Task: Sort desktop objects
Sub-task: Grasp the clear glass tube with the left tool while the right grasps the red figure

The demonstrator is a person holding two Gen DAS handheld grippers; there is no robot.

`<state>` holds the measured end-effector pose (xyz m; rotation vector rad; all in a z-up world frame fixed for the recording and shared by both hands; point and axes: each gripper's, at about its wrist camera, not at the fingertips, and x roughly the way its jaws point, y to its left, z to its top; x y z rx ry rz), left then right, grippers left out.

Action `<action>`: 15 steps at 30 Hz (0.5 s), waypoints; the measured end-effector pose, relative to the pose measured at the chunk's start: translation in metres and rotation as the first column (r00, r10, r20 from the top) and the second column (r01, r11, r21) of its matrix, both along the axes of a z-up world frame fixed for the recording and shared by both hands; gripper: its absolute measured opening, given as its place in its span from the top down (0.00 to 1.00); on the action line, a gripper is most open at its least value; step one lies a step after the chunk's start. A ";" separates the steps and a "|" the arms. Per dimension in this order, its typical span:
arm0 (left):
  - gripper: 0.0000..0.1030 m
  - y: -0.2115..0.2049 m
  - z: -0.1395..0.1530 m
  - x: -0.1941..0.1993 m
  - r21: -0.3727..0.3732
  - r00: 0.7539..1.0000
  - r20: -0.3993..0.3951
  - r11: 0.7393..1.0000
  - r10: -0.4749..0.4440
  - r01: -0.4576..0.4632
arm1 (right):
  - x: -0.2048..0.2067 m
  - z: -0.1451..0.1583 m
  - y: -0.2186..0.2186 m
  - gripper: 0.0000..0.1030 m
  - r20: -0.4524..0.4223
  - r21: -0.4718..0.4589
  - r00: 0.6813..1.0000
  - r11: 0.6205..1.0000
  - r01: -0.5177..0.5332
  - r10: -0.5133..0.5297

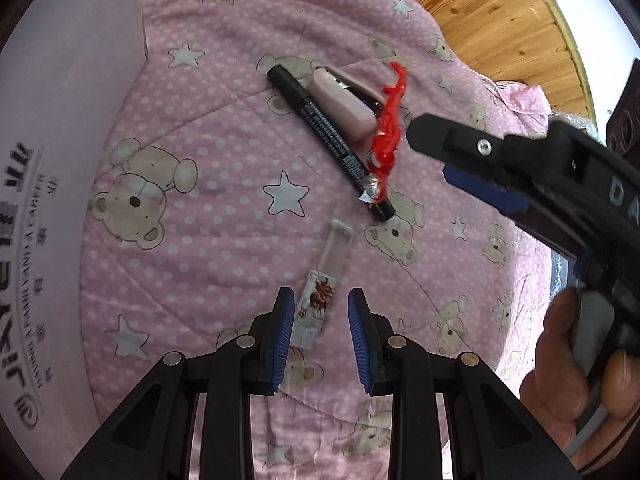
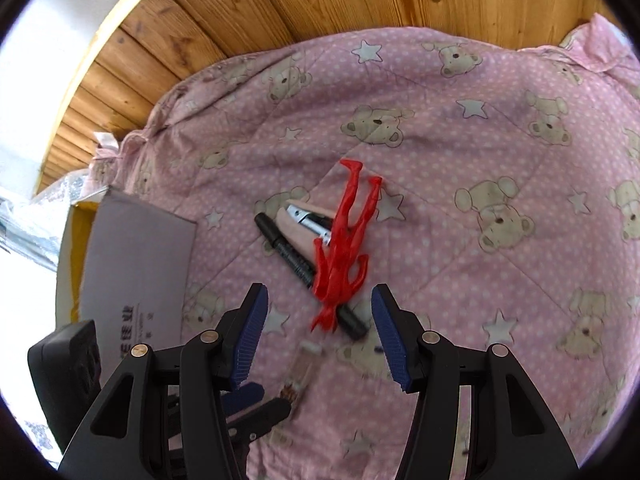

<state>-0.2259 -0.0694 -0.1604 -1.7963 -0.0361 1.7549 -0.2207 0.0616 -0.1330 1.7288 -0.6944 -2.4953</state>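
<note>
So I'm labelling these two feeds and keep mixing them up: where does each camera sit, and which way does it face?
Left wrist: on the left claw, looking down at the pink quilt; a small packet lies between its open fingers; the right claw and a hand show at right.
Right wrist: on the right claw, open above the red figure; the left claw shows below.
Shared: figure, black marker, pink stapler, packet, grey box.

Between your left gripper's (image 1: pixel 316 336) fingers lies a packet (image 1: pixel 322 300). Ahead of them a marker (image 1: pixel 328 136) lies beside a stapler (image 1: pixel 344 100), a figurine (image 2: pixel 344 248) across both. A box (image 1: pixel 60 160) sits left.
</note>
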 end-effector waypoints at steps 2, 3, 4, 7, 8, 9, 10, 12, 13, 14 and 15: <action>0.71 0.002 -0.007 -0.001 -0.001 1.000 0.017 1.000 -0.004 0.004 | -0.006 -0.006 0.002 0.44 0.010 0.002 1.000 1.000 -0.002 0.002; 0.71 0.003 -0.008 0.000 0.003 1.000 0.025 1.000 -0.008 0.008 | -0.008 -0.008 0.003 0.44 0.013 0.002 1.000 1.000 -0.002 0.002; 0.71 0.005 -0.010 0.000 0.007 1.000 0.027 1.000 -0.012 0.012 | -0.010 -0.011 0.004 0.44 0.017 0.002 1.000 1.000 -0.002 0.002; 0.71 0.009 -0.017 0.003 0.007 0.999 0.030 1.000 -0.025 0.025 | -0.014 -0.019 0.007 0.45 0.032 0.005 1.000 1.000 0.000 0.000; 0.71 0.008 -0.017 0.002 0.016 1.000 0.022 1.000 -0.020 0.019 | -0.015 -0.022 0.008 0.49 0.036 0.005 0.999 1.000 0.002 -0.002; 0.71 0.009 -0.017 0.002 0.019 1.000 0.019 1.000 -0.020 0.020 | -0.016 -0.025 0.009 0.52 0.044 0.003 0.999 1.000 0.002 -0.002; 0.71 0.009 -0.017 0.002 0.021 1.000 0.015 1.000 -0.022 0.022 | -0.016 -0.028 0.009 0.58 0.051 0.000 0.999 1.000 0.001 -0.001; 0.73 0.009 -0.016 0.003 0.027 1.000 0.005 0.999 -0.025 0.025 | -0.017 -0.032 0.009 0.62 0.057 -0.005 0.998 1.000 0.002 -0.002; 0.73 0.009 -0.016 0.003 0.027 1.000 0.001 0.999 -0.027 0.027 | -0.017 -0.033 0.009 0.63 0.059 -0.001 0.998 1.000 0.002 -0.002; 0.75 0.010 -0.016 0.002 0.025 1.000 -0.004 0.999 -0.030 0.030 | -0.017 -0.035 0.009 0.63 0.060 -0.004 0.998 1.000 0.005 -0.004; 0.79 0.011 -0.016 0.002 0.020 0.999 -0.011 0.999 -0.035 0.035 | -0.017 -0.036 0.009 0.63 0.063 -0.008 0.998 1.000 0.008 -0.007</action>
